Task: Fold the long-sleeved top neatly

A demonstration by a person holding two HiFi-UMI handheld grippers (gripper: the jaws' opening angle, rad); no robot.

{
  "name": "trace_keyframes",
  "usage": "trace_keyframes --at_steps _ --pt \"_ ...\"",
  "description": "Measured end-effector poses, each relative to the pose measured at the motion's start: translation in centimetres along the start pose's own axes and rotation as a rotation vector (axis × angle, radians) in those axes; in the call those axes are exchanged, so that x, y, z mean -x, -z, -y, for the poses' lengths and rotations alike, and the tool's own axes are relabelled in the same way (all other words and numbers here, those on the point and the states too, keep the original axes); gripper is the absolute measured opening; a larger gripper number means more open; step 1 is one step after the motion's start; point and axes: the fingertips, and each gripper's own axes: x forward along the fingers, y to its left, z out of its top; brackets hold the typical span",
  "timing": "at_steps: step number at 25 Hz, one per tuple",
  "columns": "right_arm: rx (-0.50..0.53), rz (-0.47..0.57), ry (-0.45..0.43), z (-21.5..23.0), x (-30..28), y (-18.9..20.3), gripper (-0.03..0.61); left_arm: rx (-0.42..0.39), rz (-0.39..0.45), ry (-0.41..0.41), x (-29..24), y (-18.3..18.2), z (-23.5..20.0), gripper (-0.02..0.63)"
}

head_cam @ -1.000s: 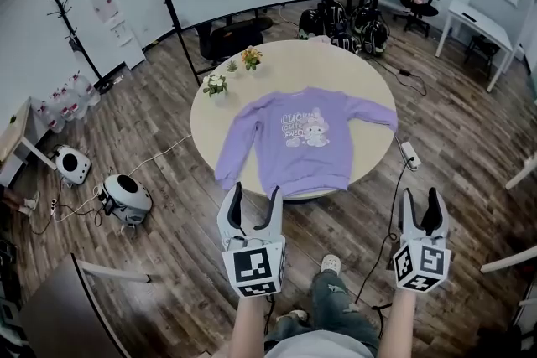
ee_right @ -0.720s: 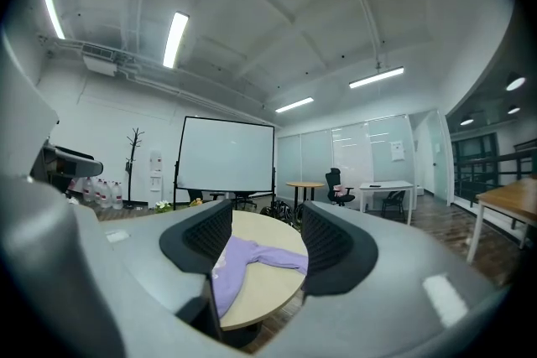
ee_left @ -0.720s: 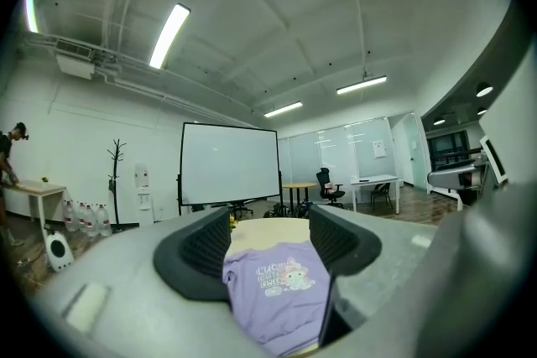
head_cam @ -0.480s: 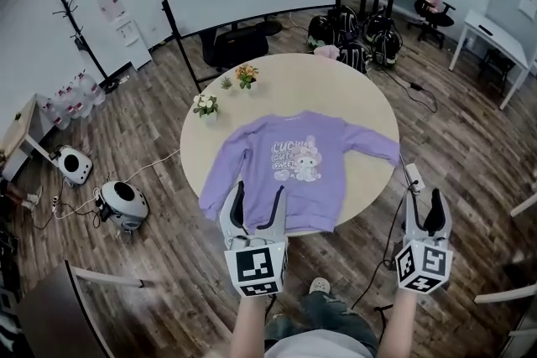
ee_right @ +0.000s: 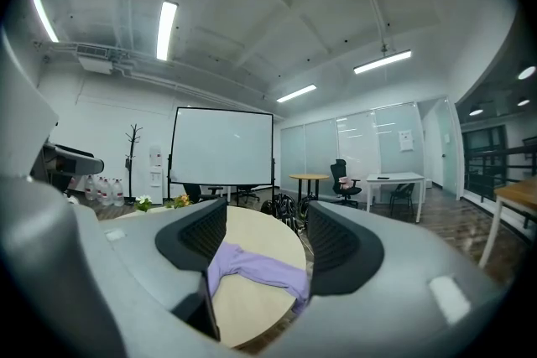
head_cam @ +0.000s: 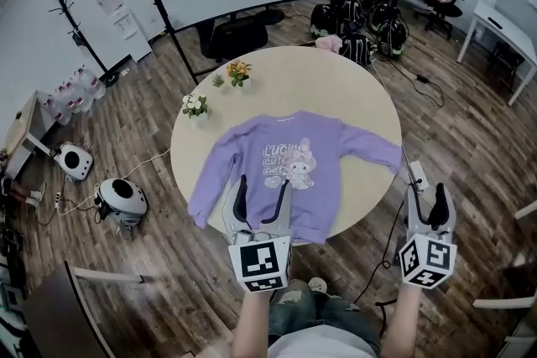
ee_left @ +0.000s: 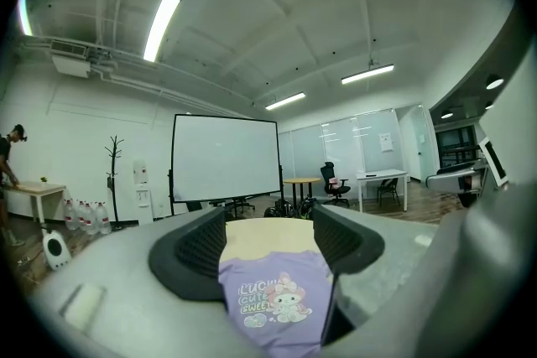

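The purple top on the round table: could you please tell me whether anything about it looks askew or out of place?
Yes. The purple top lies flat, print up, but slightly askew and close to the near side of the round table: its hem and one cuff hang over the rim.

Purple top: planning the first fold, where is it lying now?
Head view: the purple top lies flat on the round table's near half, just beyond the left hand-held gripper.
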Motion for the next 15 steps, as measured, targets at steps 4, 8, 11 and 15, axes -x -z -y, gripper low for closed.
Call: trace_keyframes --at_steps 4,8,11,15 --pt "-0.003 -0.028 0.002 0.6 -1.5 1.2 0.311 -0.009 -0.028 0.008 -1.4 1.0 0.6 0.314" --pt "-0.007 -0.055 0.004 0.7 -2.7 2.3 0.311 -0.016 -0.064 0.017 -2.8 2.2 0.8 0.314" --pt "-0.009 -0.072 0.012 0.8 -4.0 2.9 0.311 -0.016 -0.080 0.024 -4.2 2.8 0.8 0.314" --pt "-0.023 -0.101 0.030 1.0 -6.2 4.0 0.311 -0.014 -0.103 0.042 -6.7 3.6 0.6 0.314"
